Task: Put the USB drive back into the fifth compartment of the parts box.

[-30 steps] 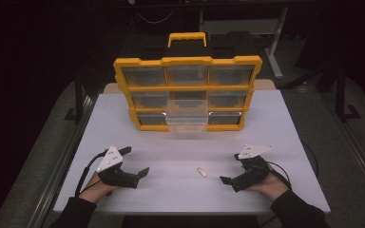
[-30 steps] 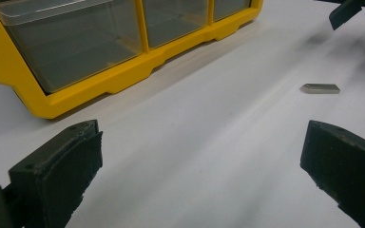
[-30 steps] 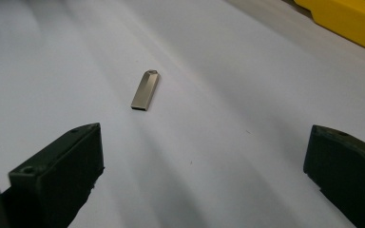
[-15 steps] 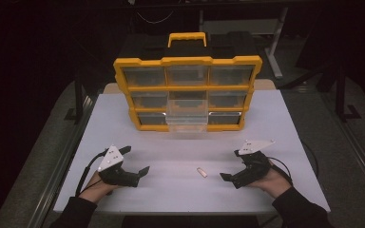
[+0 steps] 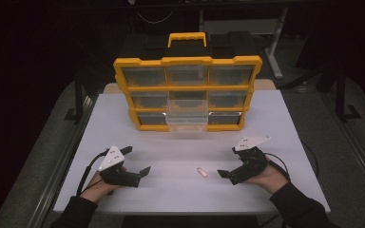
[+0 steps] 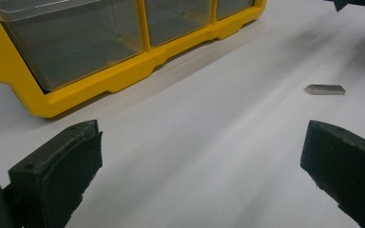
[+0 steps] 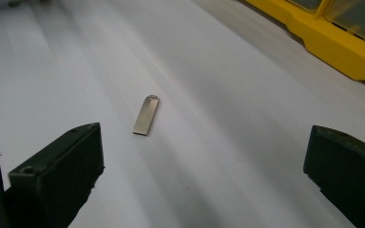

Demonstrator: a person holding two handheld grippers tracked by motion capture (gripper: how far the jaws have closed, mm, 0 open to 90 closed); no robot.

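I see the flat metal tab (image 7: 146, 115) (brushed, rounded at one end) lying on the matte white table (image 5: 180, 194) at lower centre, between my left gripper (image 5: 135, 164) and right gripper (image 5: 224, 175), both released.

A yellow organizer (image 5: 187, 92) stands on the white table (image 5: 285, 123).

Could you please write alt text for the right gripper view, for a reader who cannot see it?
A small flat metal tab lies on the white table, ahead of the right gripper, whose two black jaws stand wide open and empty. The yellow organizer edges the upper right corner.
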